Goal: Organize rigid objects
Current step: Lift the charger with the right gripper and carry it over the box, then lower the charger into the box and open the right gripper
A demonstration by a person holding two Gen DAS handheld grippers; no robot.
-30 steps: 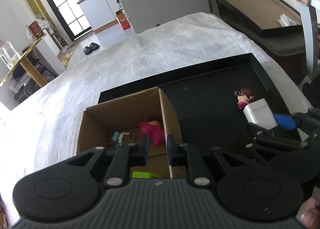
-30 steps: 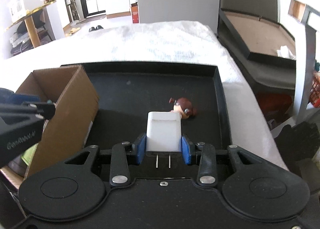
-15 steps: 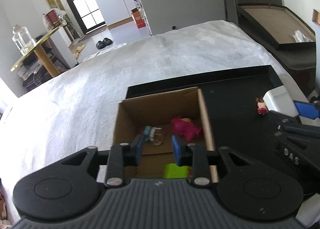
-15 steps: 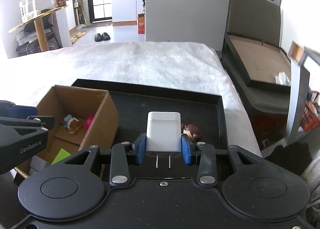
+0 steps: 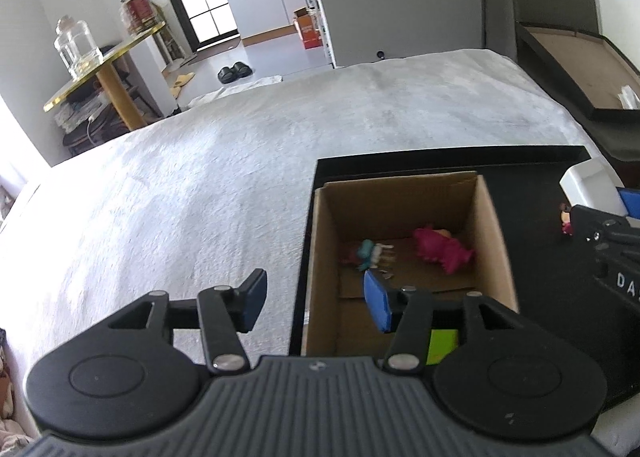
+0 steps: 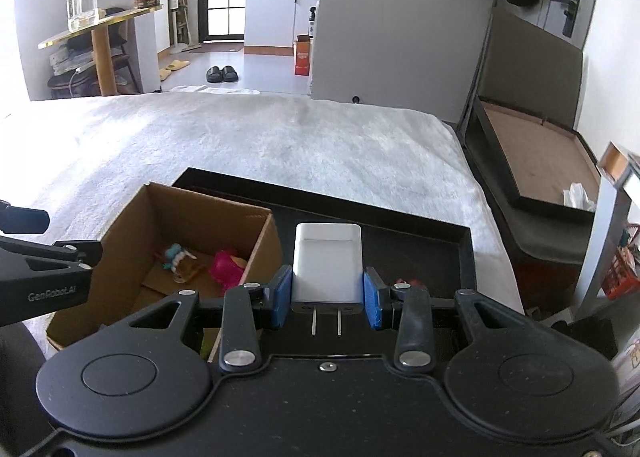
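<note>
My right gripper (image 6: 327, 291) is shut on a white plug-in charger (image 6: 327, 265), prongs toward the camera, held above the black tray (image 6: 466, 241) just right of the open cardboard box (image 6: 264, 241). The charger (image 5: 590, 187) also shows at the right edge of the left wrist view. My left gripper (image 5: 316, 299) hangs over the box's (image 5: 494, 225) near left corner; its jaws are opening with nothing between them. Inside the box lie a pink toy (image 5: 442, 249), a small teal figure (image 5: 368, 253) and a green block (image 5: 442, 345). A small doll figure (image 5: 565, 219) lies on the tray, mostly hidden.
The tray (image 5: 440, 161) rests on a white fuzzy bedspread (image 5: 200, 185) that stretches far left and back. A dark framed board (image 6: 532, 161) leans at the bed's right side. A gold side table with a glass jar (image 6: 82, 1) stands far left.
The left gripper's jaws have spread apart and it has shifted left, off the box's middle. The right gripper has risen with the charger and come closer to the box.
</note>
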